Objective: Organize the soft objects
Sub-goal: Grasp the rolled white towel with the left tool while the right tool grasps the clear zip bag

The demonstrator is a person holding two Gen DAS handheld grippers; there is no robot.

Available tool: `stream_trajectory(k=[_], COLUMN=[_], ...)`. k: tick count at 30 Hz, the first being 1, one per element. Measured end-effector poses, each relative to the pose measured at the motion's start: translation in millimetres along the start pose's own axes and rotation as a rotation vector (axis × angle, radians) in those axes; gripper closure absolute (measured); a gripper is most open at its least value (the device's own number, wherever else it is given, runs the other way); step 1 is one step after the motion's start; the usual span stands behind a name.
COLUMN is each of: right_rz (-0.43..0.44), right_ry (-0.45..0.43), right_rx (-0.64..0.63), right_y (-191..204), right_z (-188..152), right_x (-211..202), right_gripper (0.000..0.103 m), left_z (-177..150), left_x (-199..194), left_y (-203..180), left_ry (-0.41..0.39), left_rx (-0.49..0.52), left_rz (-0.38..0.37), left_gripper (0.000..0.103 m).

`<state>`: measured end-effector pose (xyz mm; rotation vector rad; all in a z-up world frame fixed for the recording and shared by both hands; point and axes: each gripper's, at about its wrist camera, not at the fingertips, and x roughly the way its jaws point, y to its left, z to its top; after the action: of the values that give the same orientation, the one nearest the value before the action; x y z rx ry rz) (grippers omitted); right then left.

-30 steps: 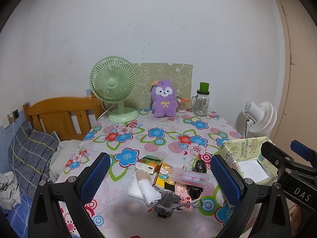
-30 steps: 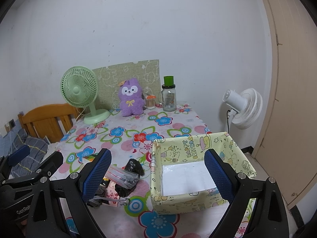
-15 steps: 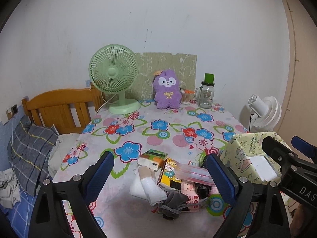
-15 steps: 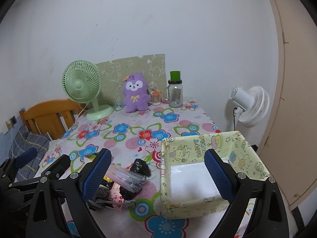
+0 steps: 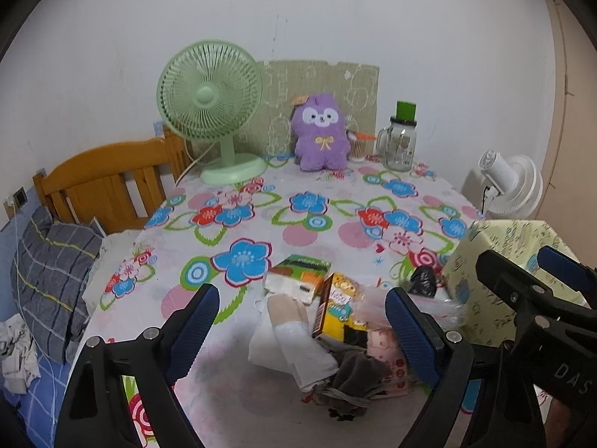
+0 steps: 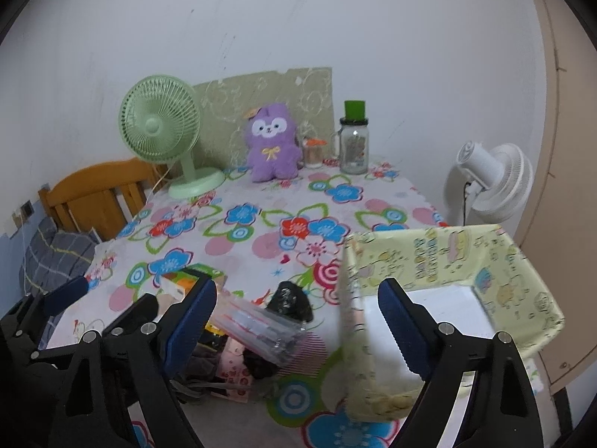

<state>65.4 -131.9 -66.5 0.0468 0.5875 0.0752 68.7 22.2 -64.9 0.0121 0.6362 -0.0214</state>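
Observation:
A heap of small items lies at the near edge of the flowered table point(image 5: 261, 231): a white rolled cloth point(image 5: 294, 339), a grey cloth point(image 5: 354, 377), a green and orange tissue pack point(image 5: 298, 272), a yellow packet point(image 5: 335, 306) and a clear plastic pack point(image 6: 257, 324). My left gripper point(image 5: 300, 306) hovers over the heap, jaws closing, its pads touching nothing. To the right stands an empty yellow cartoon box point(image 6: 440, 257). My right gripper point(image 6: 298, 295) hangs above the box's left wall, jaws closing, nothing gripped. A purple plush point(image 5: 321, 136) sits at the far edge.
At the back stand a green desk fan point(image 5: 212, 112), a glass jar with a green lid point(image 5: 401, 142) and a green board against the wall. A white fan point(image 6: 488, 179) stands beyond the right edge. A wooden headboard point(image 5: 104, 183) and a bed lie left.
Both grippers have come forward and down toward the table, so the heap and the box look larger. Both pairs of jaws have narrowed a little.

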Motion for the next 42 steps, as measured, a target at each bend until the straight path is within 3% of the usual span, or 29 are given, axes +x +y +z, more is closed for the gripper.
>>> stream_trajectory(k=[16, 27, 31, 33, 36, 37, 38, 42], right_rz=[0.049, 0.046, 0.045, 0.06, 0.061, 0.055, 0.053, 0.059], right_ry=[0.11, 0.215, 0.249, 0.268, 0.279, 0.279, 0.281, 0.273], right_rx=[-0.069, -0.081, -0.065, -0.049, -0.042, -0.041, -0.041, -0.035], right_y=[43.8, 55.7, 50.8, 48.1, 46.6, 46.0, 45.4, 41.0], right_z=[-11.1, -21.8, -25.0, -26.6, -28.0, -27.7, -27.5, -26.2], right_x=[51.7, 90.5, 101.1, 105.0, 107.7, 107.9, 108.0, 105.4], right_gripper=[0.013, 0.022, 0.029, 0.034, 0.046, 0.055, 0.061, 0.067], left_z=[-16.3, -25.6, -27.9, -29.4, -30.1, -30.0, -29.8, -27.9], left_x=[45.5, 70.7, 75.8, 76.8, 76.9, 76.5, 76.2, 71.9], left_y=[20.1, 24.9, 24.2, 23.6, 22.3, 21.8, 21.5, 21.4], left_ry=[0.116, 0.186, 0.194, 0.196, 0.2, 0.2, 0.2, 0.187], left_rx=[0.0, 0.01, 0.009, 0.007, 0.007, 0.007, 0.007, 0.012], left_rz=[-0.01, -0.062, -0.081, -0.104, -0.121, -0.125, -0.127, -0.106], left_gripper=[0.019, 0.026, 0.027, 0.033, 0.039, 0.04, 0.043, 0.06])
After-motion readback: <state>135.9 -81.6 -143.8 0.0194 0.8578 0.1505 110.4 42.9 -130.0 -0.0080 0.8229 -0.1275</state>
